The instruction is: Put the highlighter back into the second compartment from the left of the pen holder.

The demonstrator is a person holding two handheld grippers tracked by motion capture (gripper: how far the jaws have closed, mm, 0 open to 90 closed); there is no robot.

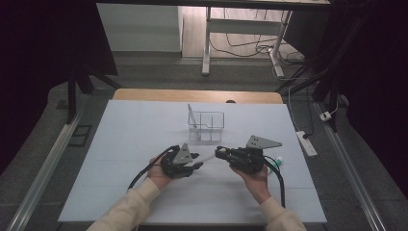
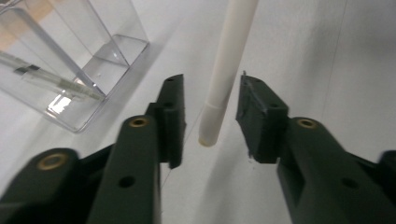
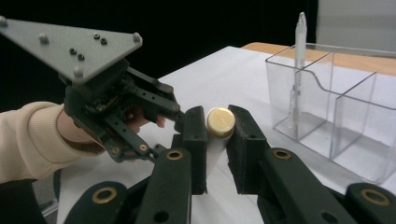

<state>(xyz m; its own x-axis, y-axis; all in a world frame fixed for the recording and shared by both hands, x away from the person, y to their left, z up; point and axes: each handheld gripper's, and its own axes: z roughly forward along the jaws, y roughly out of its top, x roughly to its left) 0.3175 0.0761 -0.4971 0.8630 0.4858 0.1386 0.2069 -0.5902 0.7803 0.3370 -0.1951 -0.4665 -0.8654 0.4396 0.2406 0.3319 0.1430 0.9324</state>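
Observation:
A white pen [image 1: 207,157] lies level above the table between my two grippers. My right gripper [image 1: 220,153] is shut on one end of it; in the right gripper view the pads clamp the barrel just behind its round gold end [image 3: 220,121]. My left gripper [image 1: 196,161] stands around the other end. In the left gripper view the pen [image 2: 225,70] runs between the jaws with a gap on each side, so this gripper [image 2: 212,116] is open. A clear plastic organizer [image 1: 207,126] stands just beyond, with another pen [image 3: 299,56] upright in one compartment.
A white sheet [image 1: 120,159] covers the table. A small teal-capped object [image 1: 277,162] lies to the right of my right hand. Beyond the table are a desk frame [image 1: 207,43] and floor cables; a power strip [image 1: 306,143] lies on the floor at the right.

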